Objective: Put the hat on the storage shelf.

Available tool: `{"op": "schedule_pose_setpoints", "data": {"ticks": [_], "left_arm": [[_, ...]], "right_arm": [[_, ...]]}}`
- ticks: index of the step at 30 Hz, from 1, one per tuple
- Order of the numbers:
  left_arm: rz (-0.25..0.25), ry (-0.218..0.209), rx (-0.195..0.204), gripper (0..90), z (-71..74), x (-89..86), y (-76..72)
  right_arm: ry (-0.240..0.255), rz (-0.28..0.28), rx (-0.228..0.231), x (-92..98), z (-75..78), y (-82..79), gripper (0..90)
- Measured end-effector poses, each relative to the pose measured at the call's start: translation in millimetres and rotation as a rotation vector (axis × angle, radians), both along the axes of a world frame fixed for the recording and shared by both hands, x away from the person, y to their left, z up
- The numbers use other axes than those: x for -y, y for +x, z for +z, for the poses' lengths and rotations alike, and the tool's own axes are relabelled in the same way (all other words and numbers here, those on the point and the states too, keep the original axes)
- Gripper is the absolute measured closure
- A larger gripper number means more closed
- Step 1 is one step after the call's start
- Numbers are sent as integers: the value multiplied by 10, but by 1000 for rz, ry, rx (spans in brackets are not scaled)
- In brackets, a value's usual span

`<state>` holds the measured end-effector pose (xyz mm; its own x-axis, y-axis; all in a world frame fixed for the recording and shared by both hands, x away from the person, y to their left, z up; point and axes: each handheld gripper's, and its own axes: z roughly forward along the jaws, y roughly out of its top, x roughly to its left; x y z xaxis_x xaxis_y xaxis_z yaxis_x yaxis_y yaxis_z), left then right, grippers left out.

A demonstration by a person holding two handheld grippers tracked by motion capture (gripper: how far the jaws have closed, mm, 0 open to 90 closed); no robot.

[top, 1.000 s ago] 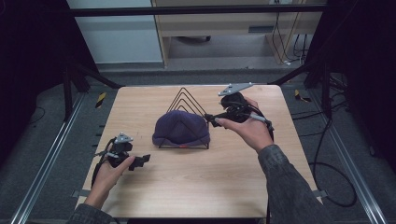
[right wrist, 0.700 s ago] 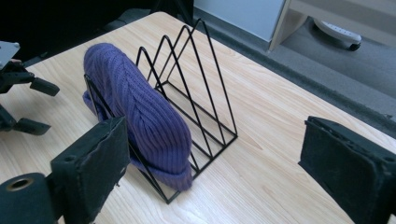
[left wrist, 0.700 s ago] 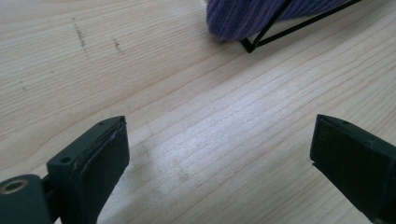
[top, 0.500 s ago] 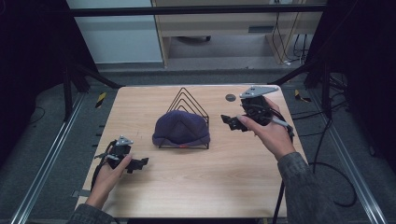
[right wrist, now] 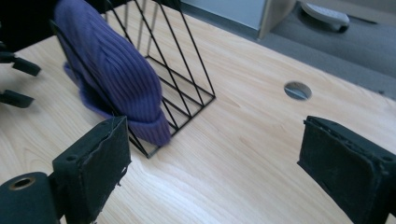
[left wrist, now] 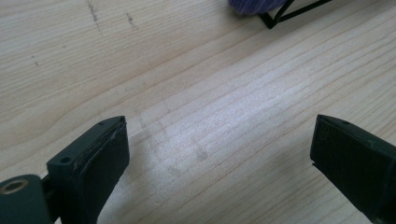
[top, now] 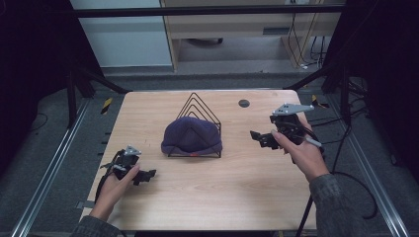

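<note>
A purple knit hat is draped over a black wire rack near the middle of the wooden table, and it looks just as it did a second ago, sitting on the front wires with the peaked loops rising behind it. What has changed is the right gripper: a second ago it was close against the rack's right side, almost at the hat, and since then the person's right hand has drawn it out toward the table's right edge, well apart from the rack. In the right gripper view its jaws stand wide apart with nothing between them, bare wood under the gap, the hat and rack off to their left, and a round cable hole beyond. The left gripper has barely shifted; it sits low near the table's front left corner in the left hand, jaws likewise spread and empty over the wood, pointing toward the rack's near corner.
</note>
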<state>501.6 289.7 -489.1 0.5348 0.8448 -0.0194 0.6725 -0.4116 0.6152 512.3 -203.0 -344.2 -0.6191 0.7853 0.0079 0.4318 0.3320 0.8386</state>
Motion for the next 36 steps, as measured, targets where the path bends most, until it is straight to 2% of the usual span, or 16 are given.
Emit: {"op": "schedule_pose_setpoints", "data": {"ticks": [8,17,22,28,36], "left_arm": [[5,10,-5,42,-20,-14,7],[-5,18,-13,40,-45,-26,19],[-4,24,-11,35,-50,-48,21],[-10,33,-8,21,-58,-37,19],[-13,42,3,0,-79,-16,10]], "right_arm": [[6,-83,-27,198,-349,-52,82],[11,-136,-77,308,-751,-103,86],[6,-143,-118,328,-942,-128,99],[-1,-148,-159,327,-1074,-147,98],[-17,-151,-189,273,-1269,-160,98]]}}
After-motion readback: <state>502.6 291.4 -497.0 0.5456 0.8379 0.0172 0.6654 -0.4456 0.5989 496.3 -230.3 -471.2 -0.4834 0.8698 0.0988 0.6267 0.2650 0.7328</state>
